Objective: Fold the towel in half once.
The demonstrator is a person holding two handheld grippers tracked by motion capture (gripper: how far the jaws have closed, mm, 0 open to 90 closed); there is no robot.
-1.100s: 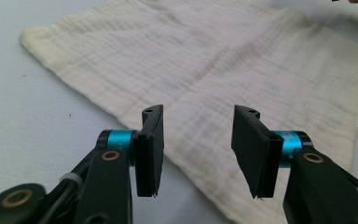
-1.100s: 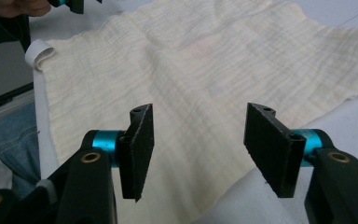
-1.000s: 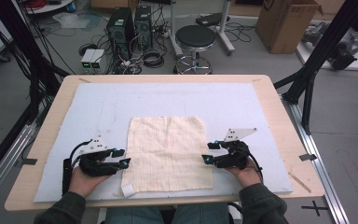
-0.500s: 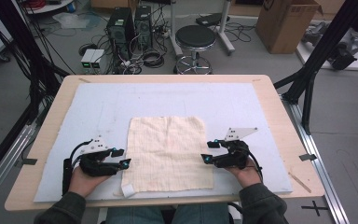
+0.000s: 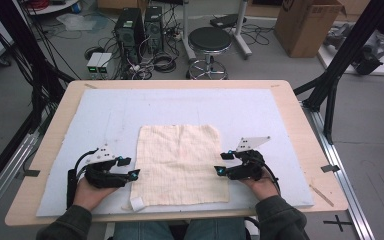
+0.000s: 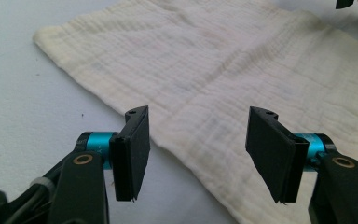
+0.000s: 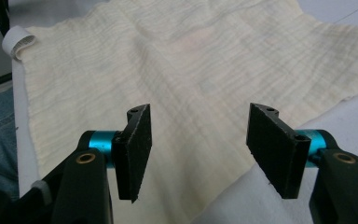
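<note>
The wooden tabletop (image 5: 300,125) carries a pale blue mat (image 5: 180,107) over most of its surface. On the mat a cream muslin cloth (image 5: 180,162) lies flat, near the front edge.

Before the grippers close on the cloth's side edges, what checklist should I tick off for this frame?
1. Cloth lies flat, spread on the mat: ok.
2. Left gripper open, nothing between the pads; its jaws have just been opening: ok.
3. Right gripper open, no pinch: ok.
4. Each gripper sits at its own side edge of the cloth: ok.
5. Looped tag at the near left corner is away from both grippers: ok.
6. Lower jaws under the edge: cannot tell.
</note>
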